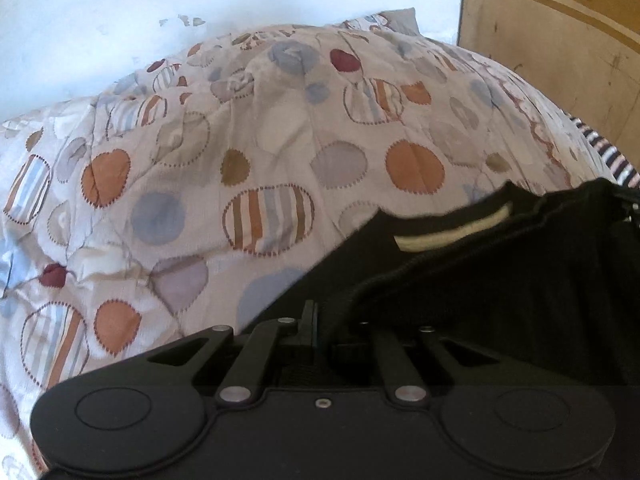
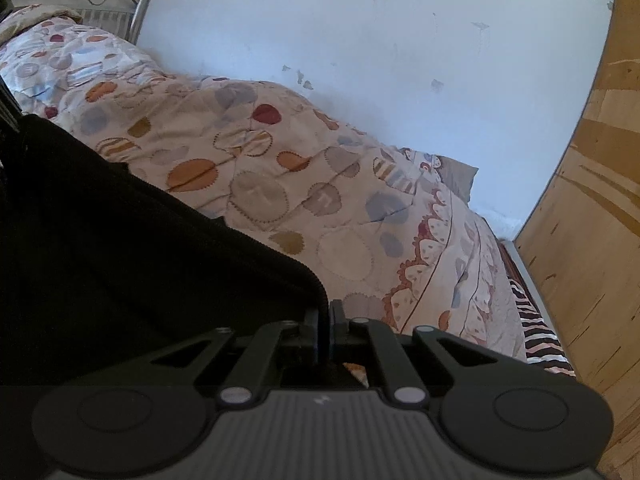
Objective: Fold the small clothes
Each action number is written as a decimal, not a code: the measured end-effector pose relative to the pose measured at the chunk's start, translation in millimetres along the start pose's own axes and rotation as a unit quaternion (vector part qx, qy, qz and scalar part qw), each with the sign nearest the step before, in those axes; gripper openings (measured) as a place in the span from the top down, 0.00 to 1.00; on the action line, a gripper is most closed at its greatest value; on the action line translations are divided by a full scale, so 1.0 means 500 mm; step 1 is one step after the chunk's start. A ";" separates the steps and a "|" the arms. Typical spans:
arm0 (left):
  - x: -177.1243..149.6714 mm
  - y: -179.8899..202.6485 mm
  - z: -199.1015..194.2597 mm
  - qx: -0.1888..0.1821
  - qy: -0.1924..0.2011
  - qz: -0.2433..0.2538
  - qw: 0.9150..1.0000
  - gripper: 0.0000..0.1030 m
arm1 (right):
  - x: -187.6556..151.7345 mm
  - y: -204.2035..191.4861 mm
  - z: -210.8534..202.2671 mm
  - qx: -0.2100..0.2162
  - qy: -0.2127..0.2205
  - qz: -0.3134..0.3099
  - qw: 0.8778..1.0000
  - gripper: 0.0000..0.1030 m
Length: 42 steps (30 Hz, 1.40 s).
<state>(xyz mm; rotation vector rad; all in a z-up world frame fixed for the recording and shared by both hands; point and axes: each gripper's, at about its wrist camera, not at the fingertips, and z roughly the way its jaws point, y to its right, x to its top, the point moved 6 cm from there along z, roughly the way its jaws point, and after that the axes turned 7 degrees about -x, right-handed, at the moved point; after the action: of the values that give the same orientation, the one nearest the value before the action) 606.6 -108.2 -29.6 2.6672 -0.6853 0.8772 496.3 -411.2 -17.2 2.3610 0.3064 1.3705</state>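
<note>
Both claws are closed on the black garment (image 1: pixel 500 280): the left claw (image 1: pixel 320 320) and the right claw (image 2: pixel 324 320) each pinch one edge above the bed (image 2: pixel 280 200).

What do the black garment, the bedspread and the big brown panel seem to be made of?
Black garment: matte knit, probably cotton; ribbed edge. Bedspread: thin, wrinkled printed fabric, stitched around the circles. Brown panel: wood, perhaps veneer; grain streaks and a slight sheen.

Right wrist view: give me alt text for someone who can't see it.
The right gripper, jaws shut on the edge of a black garment, holds it above a bed covered in a spotted quilt. A pale blue wall is behind, a wooden panel on the right.
</note>
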 end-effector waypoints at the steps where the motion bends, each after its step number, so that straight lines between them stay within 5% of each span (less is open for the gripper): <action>1: 0.007 -0.002 0.006 0.002 0.002 -0.004 1.000 0.94 | 0.003 0.002 0.009 -0.003 0.000 0.005 1.000 0.95; 9: 0.008 -0.039 0.029 -0.047 0.005 -0.086 0.995 0.83 | 0.001 0.006 0.065 0.003 -0.021 0.028 0.999 0.92; 12: 0.012 -0.062 0.016 -0.058 0.009 -0.123 0.991 0.52 | 0.002 0.014 0.069 0.003 -0.025 0.039 0.999 0.75; 14: 0.020 -0.079 -0.004 -0.045 0.032 -0.137 0.989 0.05 | 0.001 0.023 0.073 0.009 -0.033 0.053 0.998 0.69; 15: 0.023 -0.086 -0.019 -0.031 0.052 -0.138 0.989 0.02 | 0.000 0.027 0.073 0.012 -0.036 0.061 0.997 0.60; 18: 0.032 -0.094 -0.064 -0.019 0.100 -0.106 0.989 0.01 | -0.006 0.044 0.069 0.019 -0.041 0.082 0.996 0.30; 23: -0.013 -0.082 -0.096 -0.025 0.104 -0.049 0.993 0.01 | -0.026 0.074 0.040 0.041 -0.037 0.118 0.991 0.06; 27: -0.092 -0.069 -0.073 -0.004 0.076 0.006 0.997 0.01 | -0.053 0.085 0.015 0.065 -0.034 0.121 0.990 0.01; 30: -0.130 -0.074 -0.027 0.062 0.050 0.021 0.997 0.01 | -0.074 0.083 0.027 0.045 -0.049 0.110 0.992 0.01; 33: -0.133 -0.105 0.003 0.116 0.036 -0.019 0.992 0.01 | -0.085 0.088 0.052 0.014 -0.060 0.131 0.990 0.01; 38: -0.132 -0.187 -0.002 0.128 0.045 -0.128 0.983 0.00 | -0.093 0.118 0.060 -0.070 -0.062 0.142 0.986 0.01; 42: -0.149 -0.199 -0.034 0.117 0.058 -0.146 0.981 0.01 | -0.100 0.143 0.029 -0.051 -0.050 0.170 0.983 0.00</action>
<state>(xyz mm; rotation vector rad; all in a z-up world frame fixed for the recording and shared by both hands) 595.6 9.9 -70.4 2.7896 -0.1630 1.0742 483.6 -497.7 -31.3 2.4636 -0.2013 1.3665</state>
